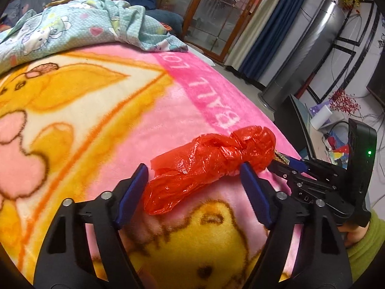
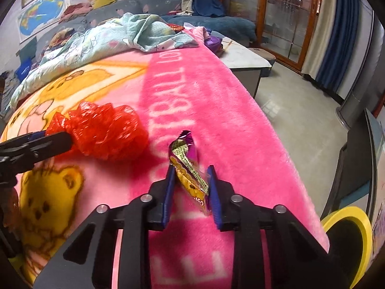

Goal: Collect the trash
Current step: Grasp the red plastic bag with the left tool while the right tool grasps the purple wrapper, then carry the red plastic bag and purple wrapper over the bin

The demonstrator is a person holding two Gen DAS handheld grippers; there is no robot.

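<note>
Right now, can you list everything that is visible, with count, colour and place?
bag: 1, red plastic, knotted, on the blanket between the left fingers
wrapper: 1, yellow and purple, on the blanket between the right fingers
blanket: 1, pink with yellow bears, under both
quilt: 1, pale blue print, bunched at the far end
tape roll: 1, yellow, lower right past the blanket edge
maps: several, on the far wall
left gripper: black, blue pads, open around the bag
right gripper: black, blue pads, close around the wrapper; grip unclear
</note>
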